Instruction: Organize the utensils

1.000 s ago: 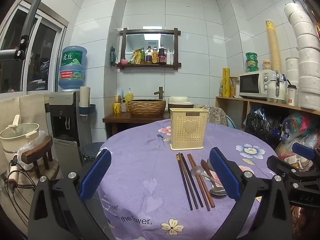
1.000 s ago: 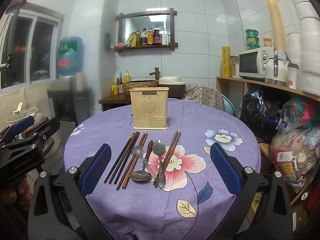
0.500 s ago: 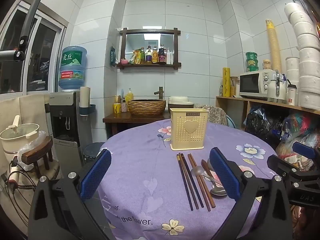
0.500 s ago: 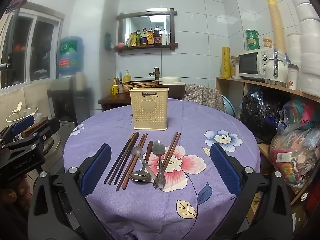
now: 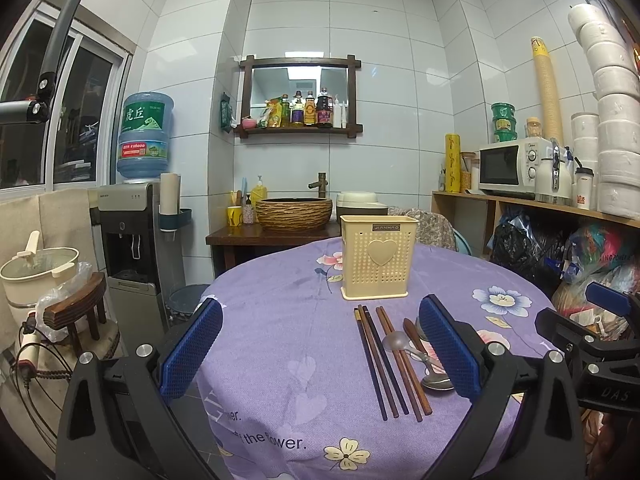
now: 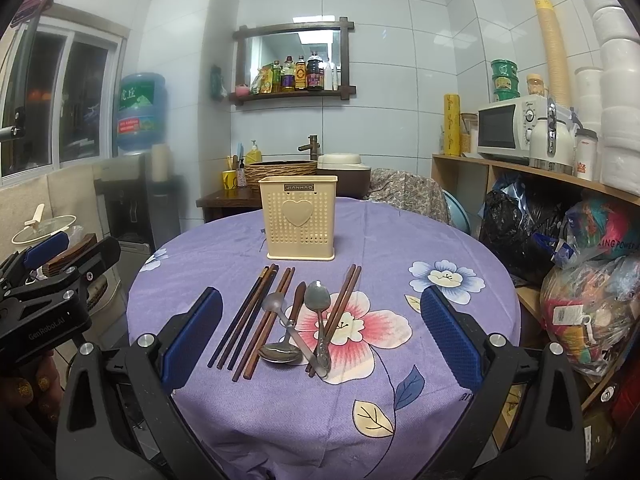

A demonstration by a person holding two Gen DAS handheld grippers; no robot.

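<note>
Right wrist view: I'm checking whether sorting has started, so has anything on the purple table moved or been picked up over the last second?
Nothing visibly changed: the wooden chopsticks and metal spoons lie untouched before the cream perforated plastic utensil holder, both grippers open and empty.

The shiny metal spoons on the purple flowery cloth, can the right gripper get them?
Probably yes. The right gripper is open, and the metal spoons lie uncovered straight ahead, nothing in between.

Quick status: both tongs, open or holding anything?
Left tongs: open, holding nothing.
Right tongs: open, holding nothing.
</note>
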